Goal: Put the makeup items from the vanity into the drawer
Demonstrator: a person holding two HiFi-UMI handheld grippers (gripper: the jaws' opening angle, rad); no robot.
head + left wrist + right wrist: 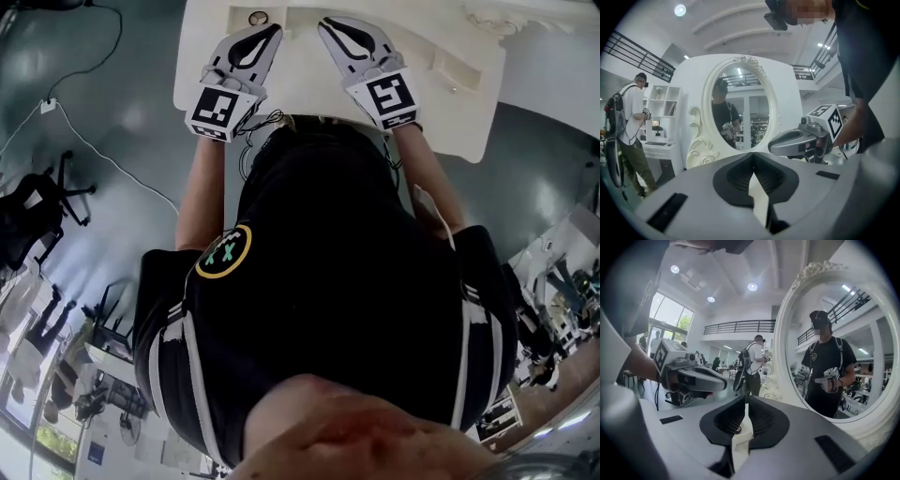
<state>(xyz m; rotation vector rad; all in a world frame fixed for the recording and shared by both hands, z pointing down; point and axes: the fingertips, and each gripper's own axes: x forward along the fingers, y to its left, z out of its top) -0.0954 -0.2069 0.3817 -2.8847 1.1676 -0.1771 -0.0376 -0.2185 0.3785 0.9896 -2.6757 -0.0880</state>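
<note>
**Over the white vanity tabletop, two closed, empty grippers face the mirror**

Nearest the head camera are the person's dark shirt and two forearms reaching forward. At their ends, the left gripper [272,33] and the right gripper [326,26] hang side by side above the tabletop [300,89]. Their tips angle in toward each other, near but apart. Both sets of jaws are closed. In each gripper's own view the dark pads meet along a thin seam with nothing between them, and only pale surface shows below.

Just beyond the left gripper's tips, by the tabletop's far edge, sits a small round thing [258,17]. It may be a makeup item or a fitting of the vanity; it is too small to tell. No other makeup item shows plainly in any view.

Being round, this thing offers no long axis to line up with. It lies ahead of the left jaws and slightly to their left, and farther across from the right jaws. By that judgement the left gripper is the nearer one. Its jaws would have to part and tip forward and down to take hold.

Toward the tabletop's right end is a boxy recess [457,73]. Whether it is the drawer cannot be told.

Farthest away, an oval mirror [743,108] in an ornate white frame stands upright, reflecting the person and the grippers.
</note>
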